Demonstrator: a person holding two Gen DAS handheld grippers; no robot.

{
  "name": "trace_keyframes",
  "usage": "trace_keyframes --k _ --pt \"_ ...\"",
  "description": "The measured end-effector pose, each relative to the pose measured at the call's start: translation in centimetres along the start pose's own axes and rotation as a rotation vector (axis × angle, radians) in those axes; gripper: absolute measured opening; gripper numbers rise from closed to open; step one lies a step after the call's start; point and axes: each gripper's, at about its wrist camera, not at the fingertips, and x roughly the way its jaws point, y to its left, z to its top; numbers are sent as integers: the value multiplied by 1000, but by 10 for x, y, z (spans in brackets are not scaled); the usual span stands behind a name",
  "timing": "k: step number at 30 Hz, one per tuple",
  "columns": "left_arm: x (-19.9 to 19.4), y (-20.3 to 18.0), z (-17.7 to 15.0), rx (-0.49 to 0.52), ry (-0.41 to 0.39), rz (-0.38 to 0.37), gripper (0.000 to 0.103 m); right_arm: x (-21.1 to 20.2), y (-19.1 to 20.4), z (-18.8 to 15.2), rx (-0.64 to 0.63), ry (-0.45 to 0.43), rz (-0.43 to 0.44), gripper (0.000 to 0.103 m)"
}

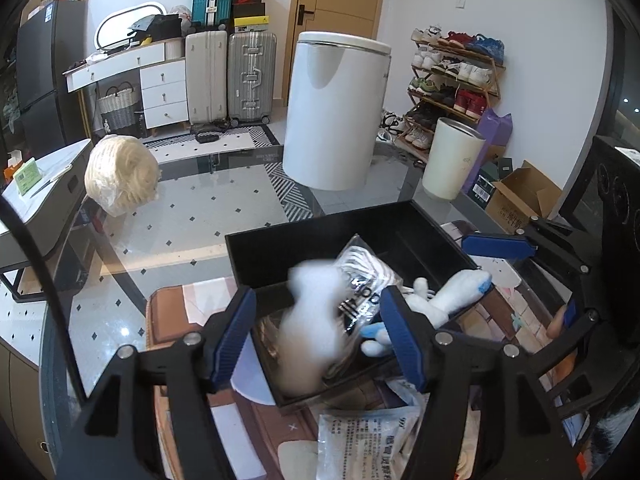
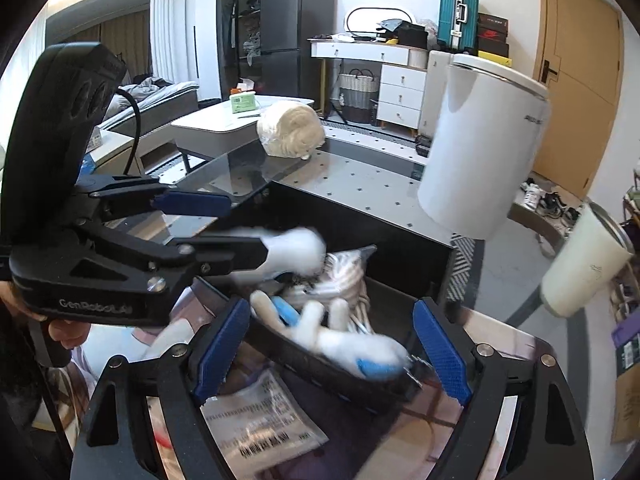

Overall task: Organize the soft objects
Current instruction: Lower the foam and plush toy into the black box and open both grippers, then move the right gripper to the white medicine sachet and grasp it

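A black open box stands on a glass table; it also shows in the right wrist view. Inside lie a striped packaged item and a white-and-blue plush toy, the plush also in the right wrist view. A blurred white soft item is between the open fingers of my left gripper, over the box. In the right wrist view that item is at my left gripper's tip. My right gripper is open and empty at the box's near wall.
A printed plastic pouch lies on the mat near me, also under the right gripper. A big white cylinder bin, a white cup and a cream yarn ball stand on the table beyond the box.
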Motion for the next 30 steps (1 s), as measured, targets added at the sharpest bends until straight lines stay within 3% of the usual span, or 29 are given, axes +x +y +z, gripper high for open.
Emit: trace_keyframes --k 2,5,9,15,21,26,30 --pt "-2 0 -1 -14 12 -20 69 -7 -3 -3 5 -3 -15 87" --pt "-12 0 -5 -34 -5 -27 86 -17 -9 -10 26 -10 -32 91" --pt "-28 -3 -14 -32 -35 -13 91 -33 -13 -22 75 -31 -20 102" --pt "-53 -6 -32 -49 -91 40 103 -53 -16 -37 132 -74 5 102" --pt "-60 -9 -52 -52 -90 69 103 -61 -7 -47 116 -64 6 102" --pt "-63 -10 -64 -59 -76 91 103 -60 -8 -52 166 -41 72 102" --pt "-67 -12 -73 -61 -75 101 103 -60 -4 -52 155 -27 54 102"
